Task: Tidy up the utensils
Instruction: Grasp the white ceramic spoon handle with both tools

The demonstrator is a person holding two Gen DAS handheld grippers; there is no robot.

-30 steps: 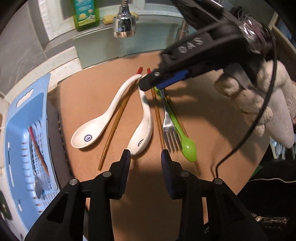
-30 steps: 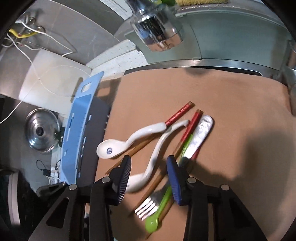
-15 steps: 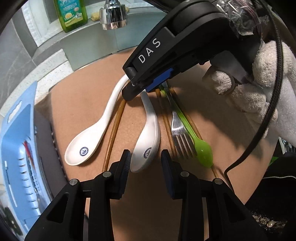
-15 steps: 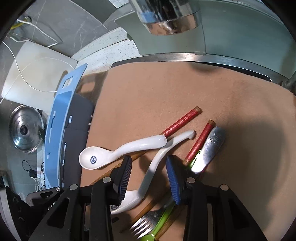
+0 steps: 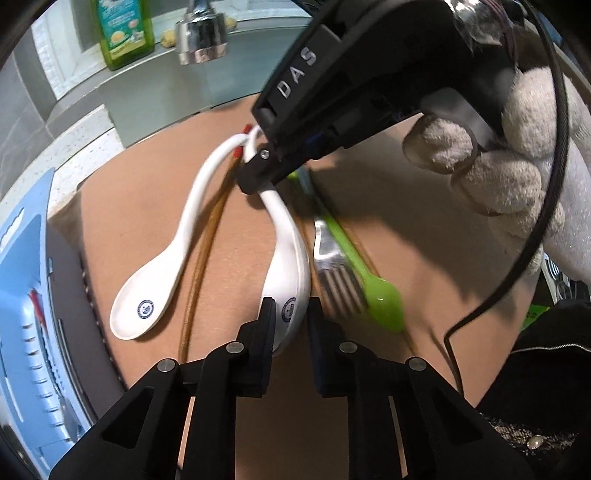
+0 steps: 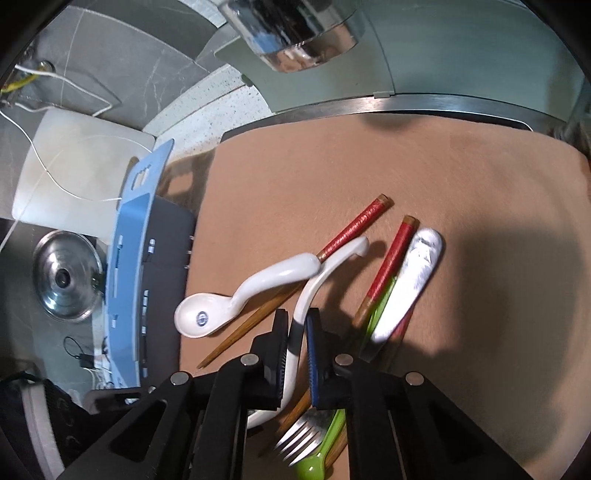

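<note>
Two grippers, one spoon. Item held: white ceramic spoon point(image 5: 284, 236), lying on the tan mat point(image 5: 122, 206) at centre of the left wrist view.

- Left gripper point(image 5: 290, 314): jaws closing, narrow, with the spoon's bowl taken between the pads at 6 o'clock.
- Right gripper point(image 6: 297, 325): jaws drawn nearly together and clamped on the spoon's handle; it is carried in a gloved hand point(image 5: 498, 177) at 2 o'clock. A grip at both ends is judged to be meant to keep the curved, slippery piece level when it is lifted.
- Second white spoon point(image 5: 173, 258): at 9 o'clock of the held one, its handle tip touching or crossing the held handle at 12 o'clock; it may be dragged along.
- Chopsticks point(image 5: 199, 266): red-wrapped ends, one between the two spoons, others partly hidden under the cutlery at 3 o'clock.
- Metal fork point(image 5: 336, 273) and green plastic spoon point(image 5: 373, 288): just beside the held bowl at 3 o'clock, near enough to be nudged.
- Blue slotted basket point(image 5: 22, 295): at 9 o'clock, off the mat's edge; judged the likely destination.
- Tap head point(image 5: 201, 40) and green bottle point(image 5: 123, 33): at 12 o'clock, well apart.
</note>
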